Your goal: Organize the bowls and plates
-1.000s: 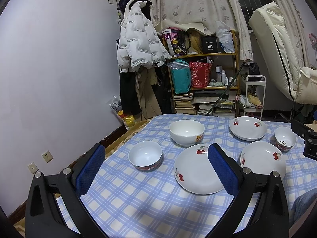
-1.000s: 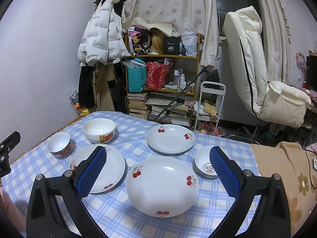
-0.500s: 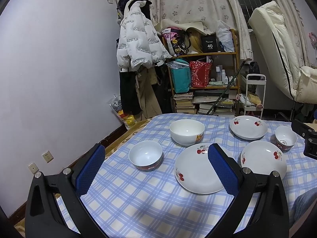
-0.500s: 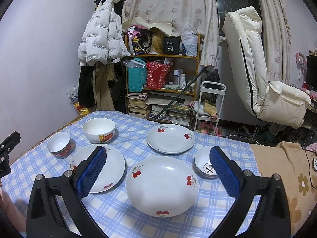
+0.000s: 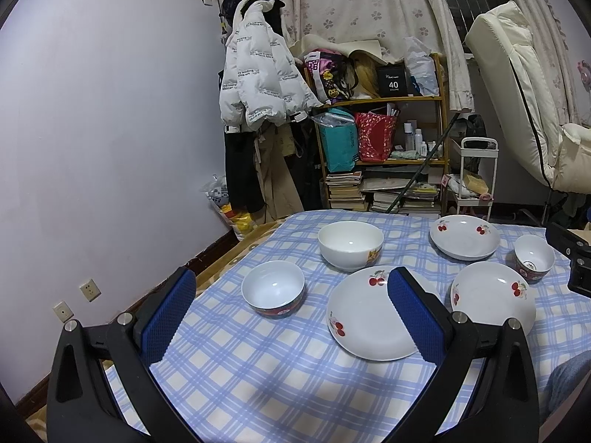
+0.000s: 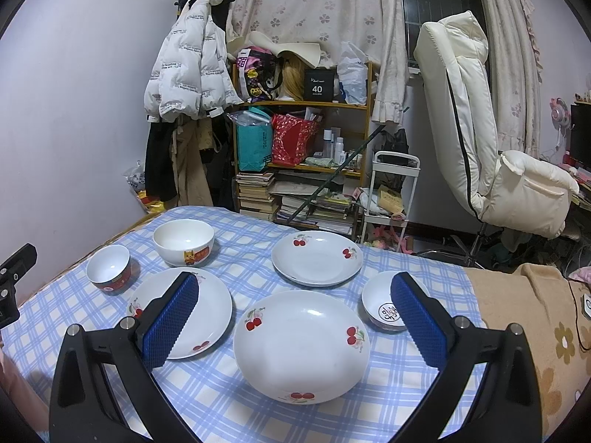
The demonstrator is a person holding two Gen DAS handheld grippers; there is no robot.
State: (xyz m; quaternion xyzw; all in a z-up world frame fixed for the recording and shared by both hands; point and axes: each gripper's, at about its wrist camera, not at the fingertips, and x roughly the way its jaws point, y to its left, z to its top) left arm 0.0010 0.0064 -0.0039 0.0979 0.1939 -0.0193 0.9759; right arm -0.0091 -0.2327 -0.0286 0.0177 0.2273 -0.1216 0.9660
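Note:
Three white cherry plates and three bowls lie on a blue checked tablecloth (image 6: 236,254). In the right wrist view the near plate (image 6: 301,343) sits between my open right gripper (image 6: 293,317) fingers, with a left plate (image 6: 210,306), a far plate (image 6: 317,258), a small bowl (image 6: 380,306), a large white bowl (image 6: 183,237) and a red-rimmed bowl (image 6: 108,268). My left gripper (image 5: 291,313) is open and empty above the cloth, near the red-rimmed bowl (image 5: 273,288) and a plate (image 5: 369,317). The large bowl (image 5: 350,245) stands behind them.
The table's left edge runs along a purple wall (image 5: 110,147). Behind the table stand a cluttered shelf (image 6: 299,140), a hanging white jacket (image 6: 188,70) and a white cart (image 6: 391,192). A cream recliner (image 6: 480,140) and a brown blanket (image 6: 524,313) are at the right.

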